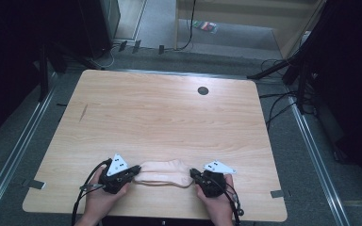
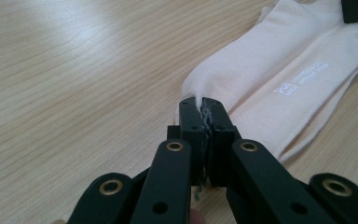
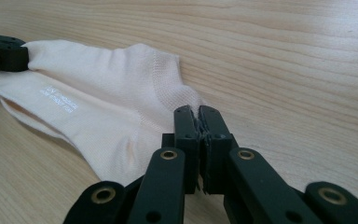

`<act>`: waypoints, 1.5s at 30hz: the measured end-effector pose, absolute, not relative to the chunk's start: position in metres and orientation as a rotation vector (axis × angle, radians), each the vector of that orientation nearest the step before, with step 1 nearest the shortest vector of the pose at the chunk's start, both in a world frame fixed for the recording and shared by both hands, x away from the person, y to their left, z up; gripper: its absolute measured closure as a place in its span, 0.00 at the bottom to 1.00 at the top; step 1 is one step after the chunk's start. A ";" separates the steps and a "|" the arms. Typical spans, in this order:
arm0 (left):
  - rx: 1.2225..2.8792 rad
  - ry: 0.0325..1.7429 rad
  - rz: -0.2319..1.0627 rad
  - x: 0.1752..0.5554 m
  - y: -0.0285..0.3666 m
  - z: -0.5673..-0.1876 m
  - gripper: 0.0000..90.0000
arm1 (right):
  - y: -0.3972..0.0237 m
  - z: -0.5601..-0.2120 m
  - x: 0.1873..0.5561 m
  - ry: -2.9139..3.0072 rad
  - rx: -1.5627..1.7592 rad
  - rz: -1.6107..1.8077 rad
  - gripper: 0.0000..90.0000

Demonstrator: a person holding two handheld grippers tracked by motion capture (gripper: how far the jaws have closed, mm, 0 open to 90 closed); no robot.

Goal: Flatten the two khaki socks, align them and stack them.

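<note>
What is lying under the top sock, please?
A second pale sock lies under the top sock, its edge sticking out along one side, and both rest on the table. The rest of the lower sock is covered. Each hand-held gripper pinches one end.

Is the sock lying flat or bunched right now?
Flat: the sock lies stretched on the table between the left gripper and right gripper, each shut on an end.
</note>
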State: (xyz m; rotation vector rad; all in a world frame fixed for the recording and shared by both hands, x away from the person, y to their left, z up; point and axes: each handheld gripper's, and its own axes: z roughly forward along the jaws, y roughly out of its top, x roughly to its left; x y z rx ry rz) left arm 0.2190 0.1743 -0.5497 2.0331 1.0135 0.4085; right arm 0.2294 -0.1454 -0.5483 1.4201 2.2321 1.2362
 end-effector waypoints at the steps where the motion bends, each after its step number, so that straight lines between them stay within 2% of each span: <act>1: 2.027 1.016 0.413 0.219 0.175 -0.549 0.97 | -0.145 -0.549 0.230 2.238 1.414 1.244 0.97; 3: 1.994 1.033 0.416 0.218 0.178 -0.548 0.86 | -0.146 -0.549 0.230 2.258 1.413 1.271 0.92; 5: 1.943 1.060 0.368 0.219 0.182 -0.546 0.68 | -0.147 -0.546 0.228 2.218 1.415 1.316 0.75; 6: 1.929 1.062 0.358 0.219 0.185 -0.545 0.64 | -0.147 -0.543 0.227 2.190 1.409 1.340 0.67; 8: 1.874 1.065 0.353 0.217 0.189 -0.541 0.57 | -0.147 -0.540 0.225 2.152 1.403 1.362 0.63; 12: 1.827 1.020 0.371 0.213 0.190 -0.534 0.66 | -0.144 -0.536 0.221 2.105 1.387 1.394 0.72; 13: 1.836 1.019 0.354 0.213 0.188 -0.535 0.74 | -0.140 -0.537 0.220 2.129 1.370 1.409 0.79; 15: 1.869 1.008 0.287 0.216 0.185 -0.540 0.75 | -0.138 -0.538 0.220 2.143 1.359 1.410 0.81; 18: 1.918 1.011 0.267 0.217 0.179 -0.545 0.77 | -0.134 -0.542 0.222 2.184 1.359 1.391 0.86; 22: 1.984 1.026 0.284 0.218 0.175 -0.551 0.75 | -0.133 -0.550 0.227 2.227 1.409 1.326 0.87; 25: 1.975 1.025 0.274 0.219 0.175 -0.551 0.74 | -0.133 -0.552 0.228 2.245 1.428 1.311 0.86; 30: 1.894 0.997 0.241 0.219 0.183 -0.550 0.61 | -0.135 -0.546 0.227 2.225 1.404 1.370 0.78; 32: 1.866 0.992 0.247 0.218 0.187 -0.548 0.58 | -0.137 -0.542 0.227 2.200 1.380 1.407 0.72; 35: 1.805 0.970 0.249 0.216 0.195 -0.544 0.49 | -0.140 -0.538 0.227 2.144 1.336 1.438 0.55; 38: 1.769 1.006 0.274 0.217 0.201 -0.540 0.27 | -0.142 -0.535 0.229 2.101 1.286 1.428 0.39; 40: 1.745 1.042 0.299 0.218 0.206 -0.538 0.17 | -0.144 -0.534 0.230 2.084 1.292 1.414 0.30; 42: 1.717 1.055 0.309 0.219 0.214 -0.535 0.13 | -0.146 -0.533 0.232 2.079 1.319 1.408 0.24; 45: 1.701 1.072 0.311 0.221 0.223 -0.535 0.06 | -0.149 -0.529 0.235 2.083 1.348 1.389 0.07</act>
